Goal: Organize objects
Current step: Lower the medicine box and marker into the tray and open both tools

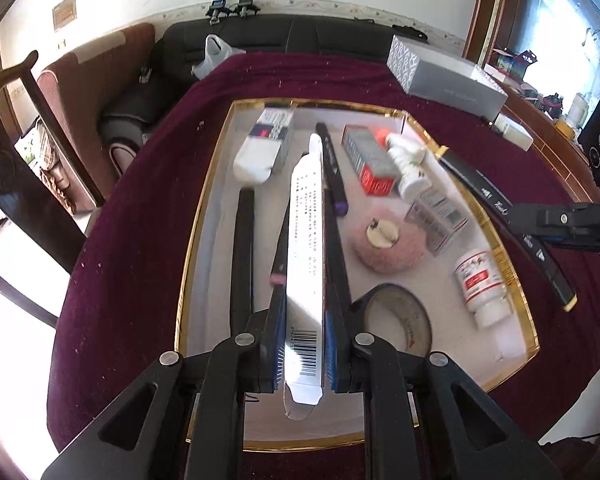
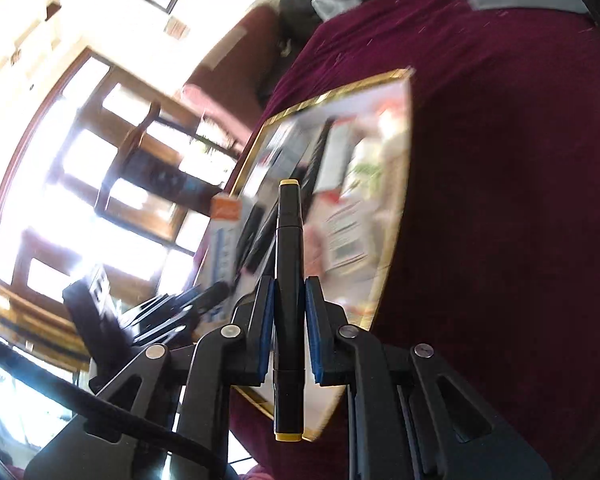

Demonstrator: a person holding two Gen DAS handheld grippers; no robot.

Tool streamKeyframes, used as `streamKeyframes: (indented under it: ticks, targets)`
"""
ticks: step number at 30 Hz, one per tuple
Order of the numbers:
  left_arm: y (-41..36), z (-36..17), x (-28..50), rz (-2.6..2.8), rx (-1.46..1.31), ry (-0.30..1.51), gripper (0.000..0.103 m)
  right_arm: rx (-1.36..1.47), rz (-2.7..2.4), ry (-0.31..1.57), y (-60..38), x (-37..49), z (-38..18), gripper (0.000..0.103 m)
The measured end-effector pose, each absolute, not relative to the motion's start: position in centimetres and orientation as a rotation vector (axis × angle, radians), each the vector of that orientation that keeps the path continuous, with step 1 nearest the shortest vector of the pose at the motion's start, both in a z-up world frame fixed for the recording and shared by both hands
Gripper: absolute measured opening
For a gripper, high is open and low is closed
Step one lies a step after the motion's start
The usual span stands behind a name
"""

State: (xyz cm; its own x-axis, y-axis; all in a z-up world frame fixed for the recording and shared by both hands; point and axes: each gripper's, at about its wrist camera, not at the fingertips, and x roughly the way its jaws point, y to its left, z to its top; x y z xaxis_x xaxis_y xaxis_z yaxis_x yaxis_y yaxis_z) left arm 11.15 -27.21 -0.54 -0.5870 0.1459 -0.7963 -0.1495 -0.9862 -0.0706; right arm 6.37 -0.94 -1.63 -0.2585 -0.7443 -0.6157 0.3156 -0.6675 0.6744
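The gold-rimmed tray (image 1: 204,216) sits on the maroon cloth (image 1: 132,240), crowded already: a pink puff (image 1: 388,248), a tape roll (image 1: 396,316), a red carton (image 1: 370,160), two white bottles (image 1: 482,282) and small boxes. The left gripper (image 1: 304,320) hangs over the tray's middle, clamped on a long white box (image 1: 306,240) that runs lengthwise between the fingers. The bare lane under it, between the black stick (image 1: 242,248) at the left and the puff, looks like the slot to aim for, so lower it flat and parallel to the long rim, keeping it off the puff, and let go only once it rests. Over on the right, the right gripper (image 2: 288,312) grips a black marker (image 2: 288,272) with yellow ends, held above the tray's near rim (image 2: 388,272); that view is blurred. Best to lay the marker beside the other pens, in line with them, not across the bottles
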Motion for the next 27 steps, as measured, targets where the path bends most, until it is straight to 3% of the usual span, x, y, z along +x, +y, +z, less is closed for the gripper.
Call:
streamKeyframes:
  ticks: [6, 23, 25, 27]
  targets:
    - [-27.2, -1.3, 11.3, 2.679, -1.326, 0.051, 0.014, 1.372, -1.968, -0.461, -4.7, 6.0, -4.1, 0.013]
    - [-26.4, -0.7, 12.0, 2.717, -1.219, 0.050, 0.016, 1.375, -2.184, -0.121, -7.8, 7.1, -4.1, 0.014]
    - [-26.2, -0.2, 12.3, 2.730, -1.187, 0.048, 0.025, 1.365, -2.233, -0.112, -7.5, 7.1, -3.9, 0.015]
    - [-26.0, 0.4, 12.6, 2.746, -1.154, 0.042, 0.048, 1.354, -2.241, -0.132, -7.1, 7.1, -3.8, 0.019]
